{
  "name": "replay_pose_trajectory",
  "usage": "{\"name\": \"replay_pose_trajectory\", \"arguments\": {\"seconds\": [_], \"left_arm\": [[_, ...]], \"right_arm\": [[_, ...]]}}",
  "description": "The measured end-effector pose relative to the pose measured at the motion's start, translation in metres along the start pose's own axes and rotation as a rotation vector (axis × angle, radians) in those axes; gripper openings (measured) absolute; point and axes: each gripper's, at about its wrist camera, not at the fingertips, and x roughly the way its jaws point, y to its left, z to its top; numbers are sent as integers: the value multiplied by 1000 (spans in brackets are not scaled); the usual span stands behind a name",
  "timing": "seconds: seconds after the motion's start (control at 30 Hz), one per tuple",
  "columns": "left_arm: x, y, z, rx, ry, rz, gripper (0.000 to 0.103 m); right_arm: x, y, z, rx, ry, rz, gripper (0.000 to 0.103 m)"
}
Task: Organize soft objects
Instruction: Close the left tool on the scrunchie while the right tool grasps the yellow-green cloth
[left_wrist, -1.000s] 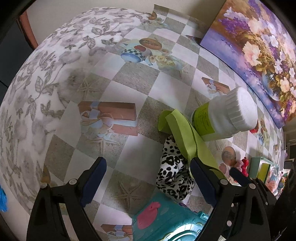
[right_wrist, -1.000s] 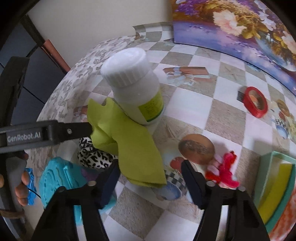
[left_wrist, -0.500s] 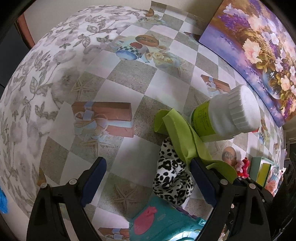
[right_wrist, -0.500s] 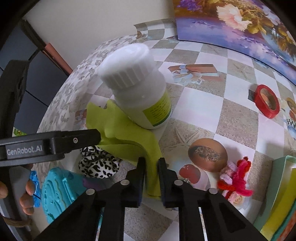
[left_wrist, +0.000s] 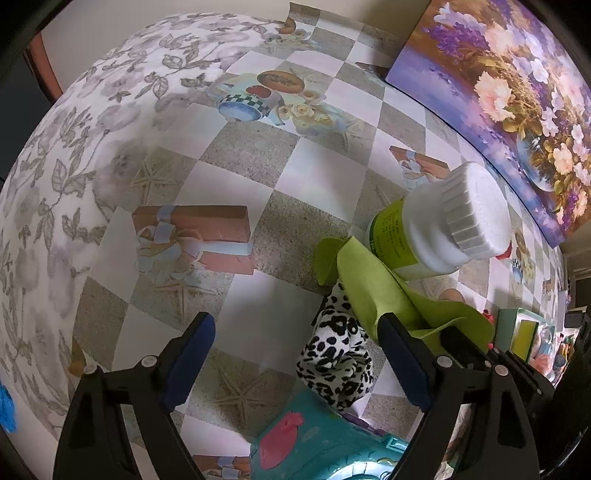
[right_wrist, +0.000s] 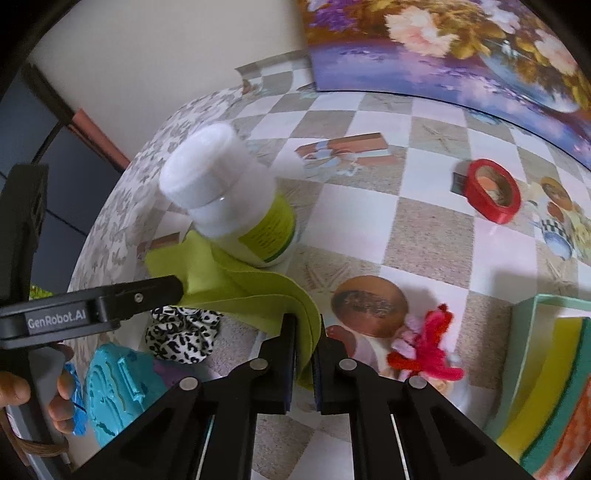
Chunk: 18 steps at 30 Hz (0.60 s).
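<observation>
My right gripper (right_wrist: 303, 334) is clenched on the lower edge of the lime-green felt sheet (right_wrist: 236, 288) — both pads press on the fold, and the sheet rises a little from the tablecloth there. The far end of this felt sheet lies under the white plastic bottle (right_wrist: 236, 206) with the green label, and the bottle stands tilted on it. My left gripper (left_wrist: 295, 354) hangs released, fingers wide apart, nothing between them but the checked tablecloth (left_wrist: 229, 155); its right finger is just beside the felt, and I cannot tell whether it touches.

A leopard-print scrunchie (left_wrist: 338, 363) lies just beside the felt, partly under it, on the side nearer to me. A turquoise plastic toy (right_wrist: 110, 387) is next to the scrunchie, near the front edge of the table. To the right of my right gripper I see a bunch of red and pink pipe cleaners (right_wrist: 428, 350), and further right an open teal box (right_wrist: 524, 332) with yellow and green sponges — it sits at the right side of the table. A red tape roll (right_wrist: 491, 192) lies toward the back, near the flower painting (right_wrist: 461, 44) that leans at the back edge.
</observation>
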Motion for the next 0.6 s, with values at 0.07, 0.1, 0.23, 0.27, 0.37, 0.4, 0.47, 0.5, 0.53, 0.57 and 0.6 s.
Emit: {"name": "replay_pose_trajectory", "arguments": {"seconds": [0.07,0.1,0.23,0.27,0.37,0.4,0.47,0.5,0.53,0.57,0.6], "left_arm": [[-1,-2,0,10,0,1,90],[-1,-2,0,12,1,0,90],[-2,-3,1,15,2,-11,90],[-3,-2,1,13,0,-19,90],[-8,-1,2,8,-7,-27,90],[-11,0,1,8,-11,-26,90],[-13,0,2,10,-17,-26,90],[-13,0,2,10,-17,-26,90],[-13,0,2,11,-16,-26,90],[-12,0,2,15,-13,-25,90],[-12,-1,2,19,-11,-22,90]], "right_arm": [[-2,-4,0,14,-1,-14,8],[-2,-8,0,27,0,-19,8],[-5,-17,0,56,-5,-20,6],[-5,-18,0,59,-5,-20,6],[-8,-20,0,66,-12,-17,6],[-10,-21,0,70,-18,-22,6],[-14,-24,0,80,-30,-32,5],[-17,-26,0,87,-36,-38,5],[-19,-29,1,95,-42,-43,5],[-21,-31,1,102,-46,-46,5],[-22,-34,1,109,-50,-48,5]]}}
